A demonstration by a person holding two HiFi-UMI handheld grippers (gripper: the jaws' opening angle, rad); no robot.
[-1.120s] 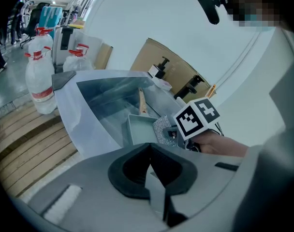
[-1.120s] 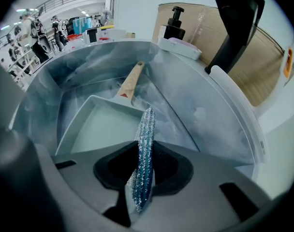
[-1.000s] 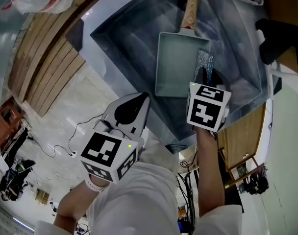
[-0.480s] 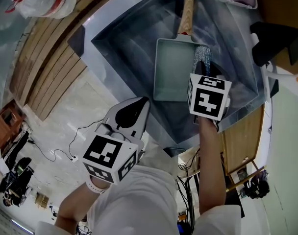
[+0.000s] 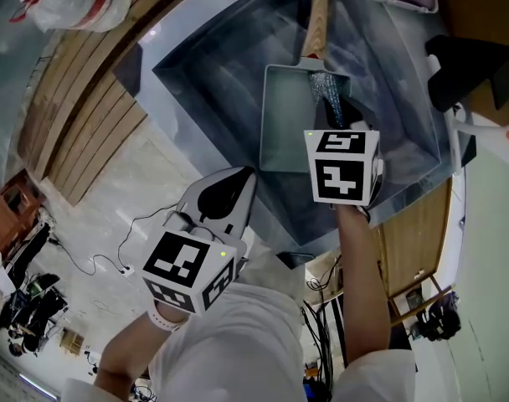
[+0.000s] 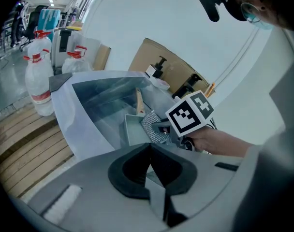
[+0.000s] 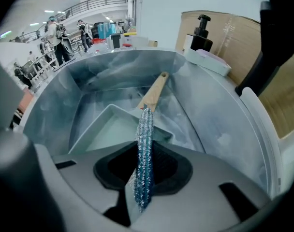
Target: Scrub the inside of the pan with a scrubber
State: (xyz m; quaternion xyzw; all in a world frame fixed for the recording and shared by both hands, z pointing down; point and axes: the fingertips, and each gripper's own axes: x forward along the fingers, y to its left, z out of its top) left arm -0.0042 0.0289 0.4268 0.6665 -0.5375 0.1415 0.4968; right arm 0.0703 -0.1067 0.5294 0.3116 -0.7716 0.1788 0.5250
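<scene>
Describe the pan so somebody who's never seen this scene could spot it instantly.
Find the big steel sink. On its floor lies a pale, shallow rectangular pan with a wooden handle. Unlike the glittery mesh scrubber at its corner, it's rigid and boxy.

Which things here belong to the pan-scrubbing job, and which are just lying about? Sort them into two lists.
In the job:
pan
scrubber, pinched in the right gripper jaws
sink that holds the pan

Lying about:
plastic bottles
pump bottle
white dish
cardboard box
left gripper, jaws shut on nothing, outside the sink
</scene>
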